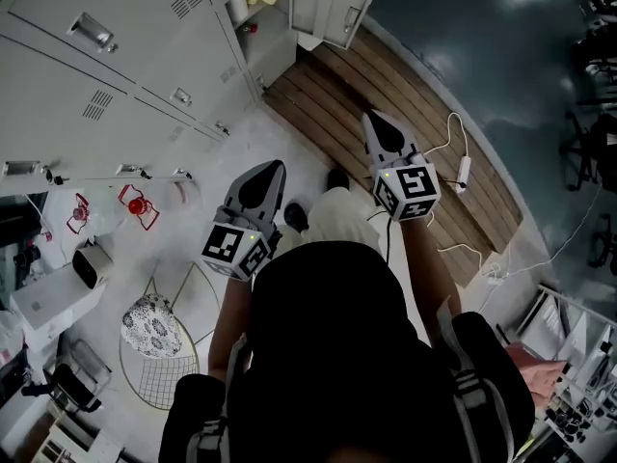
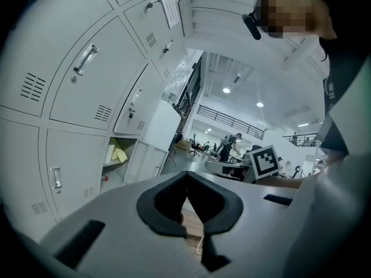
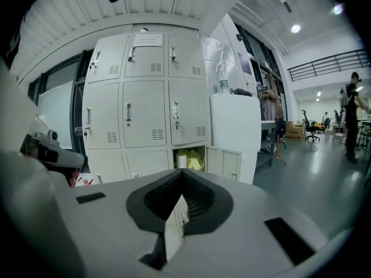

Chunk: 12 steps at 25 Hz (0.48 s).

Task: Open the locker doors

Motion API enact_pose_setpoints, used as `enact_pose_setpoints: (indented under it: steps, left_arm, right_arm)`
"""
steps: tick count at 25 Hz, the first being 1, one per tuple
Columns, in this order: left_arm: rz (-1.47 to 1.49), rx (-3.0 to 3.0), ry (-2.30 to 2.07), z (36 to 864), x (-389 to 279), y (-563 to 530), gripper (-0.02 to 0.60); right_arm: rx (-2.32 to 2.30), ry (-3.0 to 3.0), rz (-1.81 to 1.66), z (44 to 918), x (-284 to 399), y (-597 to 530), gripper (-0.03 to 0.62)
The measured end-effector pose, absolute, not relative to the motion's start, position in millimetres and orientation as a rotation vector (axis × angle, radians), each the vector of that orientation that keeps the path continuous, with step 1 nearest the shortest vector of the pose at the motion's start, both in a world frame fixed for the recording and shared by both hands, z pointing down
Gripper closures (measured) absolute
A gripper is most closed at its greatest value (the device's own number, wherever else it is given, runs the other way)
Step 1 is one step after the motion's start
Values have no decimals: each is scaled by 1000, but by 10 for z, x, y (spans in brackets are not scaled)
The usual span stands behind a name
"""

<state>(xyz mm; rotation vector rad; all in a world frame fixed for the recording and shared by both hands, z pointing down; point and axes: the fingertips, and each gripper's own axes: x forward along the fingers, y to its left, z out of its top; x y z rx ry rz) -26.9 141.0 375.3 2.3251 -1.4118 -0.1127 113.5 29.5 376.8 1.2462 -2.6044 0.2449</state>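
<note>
Lockers, a pale grey bank three columns wide, stand ahead of the right gripper and fill the upper left of the head view; in the left gripper view they curve up the left side. All doors that show are closed except one. Open compartment: bottom row, right-hand column, with its door swung out to the right. Inside it are a white roll and yellow material.

Wooden slatted panel: lies on the floor in front of the lockers, under and beyond both grippers.

Person: dark top, seen from above, one gripper held out in each hand toward the lockers.

Left gripper: jaws together at the tips, nothing between them; well apart from the lockers, touching no door.

Right gripper: jaws likewise pressed together and empty; it faces the locker bank, also clear of every door and handle.

Marker cubes: one on the left gripper, one on the right.

Wire seat with patterned cushion: on the floor at the lower left.

White cable with adapter: trails across the panel's right edge.
</note>
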Motion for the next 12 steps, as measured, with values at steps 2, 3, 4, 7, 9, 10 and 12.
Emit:
enact_pose_setpoints:
  steps: [2, 3, 4, 7, 9, 10, 12]
  left_arm:
    - [-116, 2328, -1417, 3709, -280, 1414, 563]
    - [-117, 2330, -1420, 3690, -285, 1411, 563]
    - [-117, 2335, -1424, 3674, -289, 1405, 563]
    - [-107, 2347, -1429, 3654, -274, 1382, 563]
    - [-93, 2348, -1426, 3658, -251, 1376, 563]
    - [-90, 2348, -1425, 3654, -242, 1377, 563]
    - [-87, 2347, -1427, 3631, -230, 1380, 563]
  right_arm:
    - [1237, -2622, 233, 3654, 1120, 415, 590]
    - [1232, -2629, 225, 3601, 1115, 473, 590]
    - [1228, -2635, 221, 3553, 1117, 527, 589]
    - [1228, -2644, 216, 3450, 1174, 639, 589]
    - [1243, -2662, 221, 3395, 1217, 683, 589]
    - [1244, -2667, 224, 3387, 1239, 708, 589]
    - [1236, -2668, 236, 3403, 1280, 772, 589]
